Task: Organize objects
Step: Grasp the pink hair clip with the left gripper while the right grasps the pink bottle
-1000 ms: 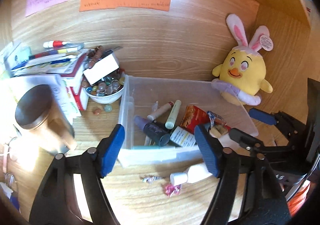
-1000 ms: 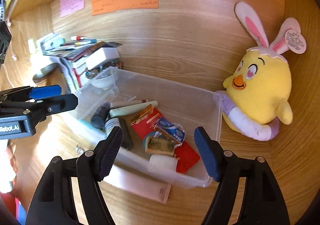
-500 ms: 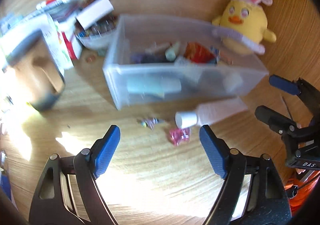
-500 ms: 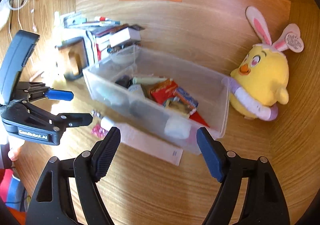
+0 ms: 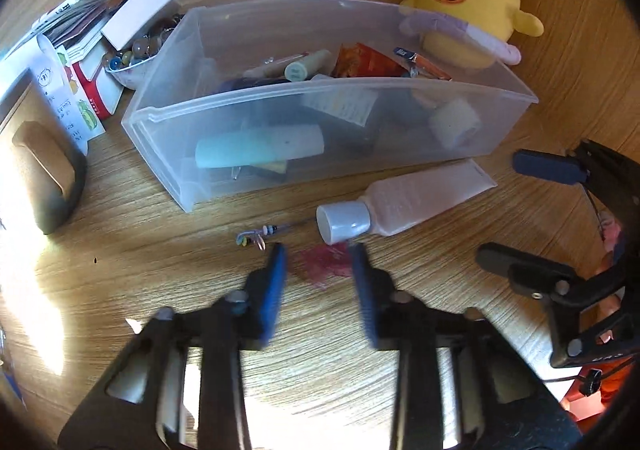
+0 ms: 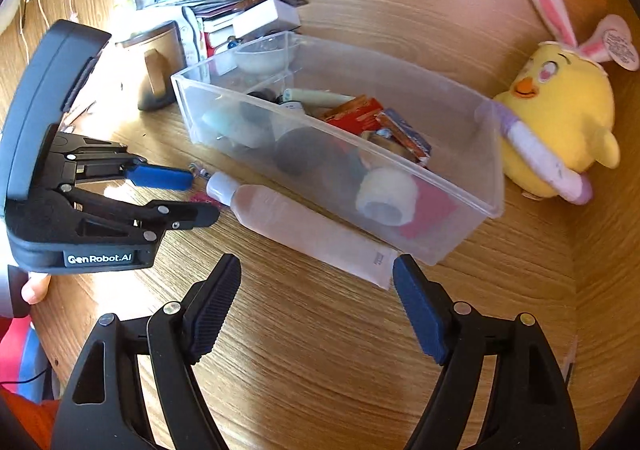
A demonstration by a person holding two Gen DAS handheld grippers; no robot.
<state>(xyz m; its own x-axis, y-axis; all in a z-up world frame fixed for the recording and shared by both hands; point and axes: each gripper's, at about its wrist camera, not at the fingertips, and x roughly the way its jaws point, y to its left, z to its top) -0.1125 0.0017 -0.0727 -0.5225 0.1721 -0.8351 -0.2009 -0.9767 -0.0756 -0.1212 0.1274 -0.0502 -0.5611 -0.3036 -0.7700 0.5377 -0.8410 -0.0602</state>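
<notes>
The clear plastic bin (image 5: 332, 106) serves as the landmark: it sits on the wooden bench (image 5: 160, 270), packed with tubes, a red packet and a white roll. Just in front of its near wall lies a pale pink tube with a white cap (image 5: 404, 202), its flat end almost touching the bin's corner. Near the cap end, further from the bin, a small pink wrapper (image 5: 326, 262) lies on the bench, with a thin beaded wire piece (image 5: 260, 236) beside it.

The left hand-held gripper (image 5: 318, 264) points down at the bench in front of the bin. Its jaws have just been closing and now stand narrow, with the pink wrapper between the blue pads (image 5: 276, 282); motion blur keeps me from telling whether the pads press on it. In the right wrist view the same gripper (image 6: 192, 194) shows its tips at the wrapper, just beside the tube's cap.

The right hand-held gripper (image 6: 316, 306) hangs wide open and empty over the bench, in front of the bin's right end, with the tube's flat end just ahead of its jaws.

A yellow plush chick with bunny ears (image 6: 556, 122) leans behind the bin's far right corner. A brown mug (image 6: 156, 66) and a stack of books (image 6: 240, 18) stand beyond the bin's left end.
</notes>
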